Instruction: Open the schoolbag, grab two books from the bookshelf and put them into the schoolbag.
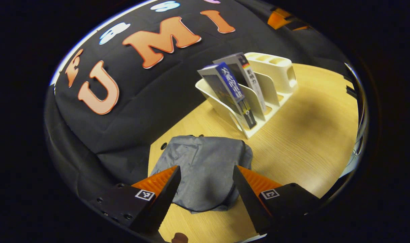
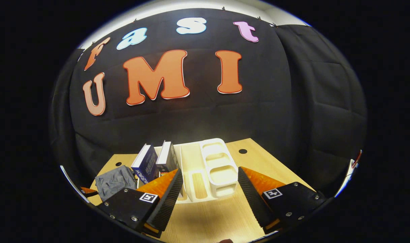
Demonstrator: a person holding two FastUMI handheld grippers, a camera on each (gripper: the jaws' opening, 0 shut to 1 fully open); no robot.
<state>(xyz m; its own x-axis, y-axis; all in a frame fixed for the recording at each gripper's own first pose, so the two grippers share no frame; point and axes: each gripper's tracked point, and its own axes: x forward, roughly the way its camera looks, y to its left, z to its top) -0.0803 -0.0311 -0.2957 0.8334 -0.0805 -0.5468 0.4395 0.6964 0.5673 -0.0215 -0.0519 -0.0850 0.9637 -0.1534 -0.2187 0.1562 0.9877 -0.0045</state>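
Schoolbag (image 1: 205, 170) is lying closed on the counter (image 1: 302, 141), near the bookshelf (image 1: 258, 91), so you are starting on the opening step. Your left tool (image 1: 206, 184) is hovering spread over it; your right tool (image 2: 210, 187) is hanging spread before the bookshelf, both books (image 1: 231, 91) standing untouched.

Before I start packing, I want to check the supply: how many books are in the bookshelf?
2. The blue-spined book leans in the slot nearest the grey schoolbag; the second book leans just behind it in the white bookshelf. No others show.
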